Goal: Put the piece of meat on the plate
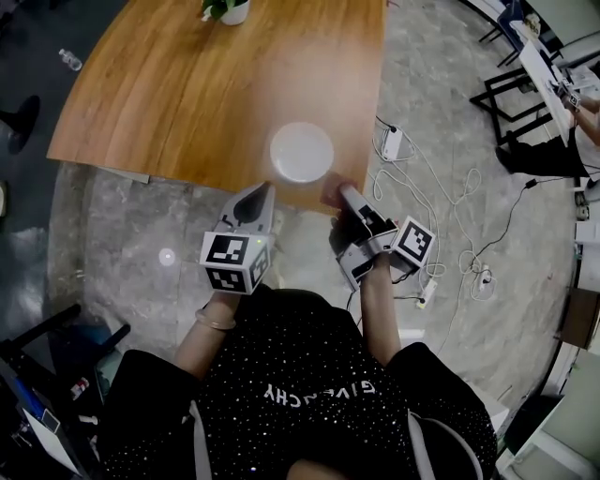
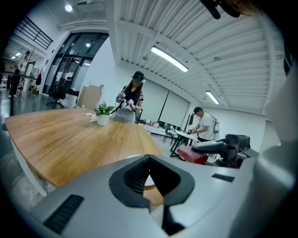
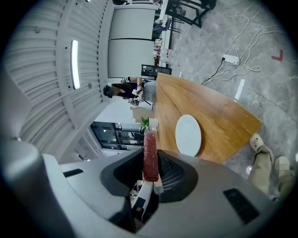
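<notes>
A white plate (image 1: 302, 152) lies near the front edge of the wooden table (image 1: 187, 84). My right gripper (image 1: 345, 194) is shut on the red strip of meat (image 1: 332, 191), just right of the plate and over the table's edge. In the right gripper view the meat (image 3: 150, 153) stands on end between the jaws, with the plate (image 3: 188, 135) ahead of it on the right. My left gripper (image 1: 261, 192) hovers just short of the table edge, below and left of the plate; its jaws look shut and empty. The left gripper view shows the meat (image 2: 193, 155) held off to the right.
A small potted plant (image 1: 228, 9) stands at the far end of the table. Cables and a power strip (image 1: 392, 143) lie on the floor to the right. Other people work at desks (image 2: 201, 123) in the background.
</notes>
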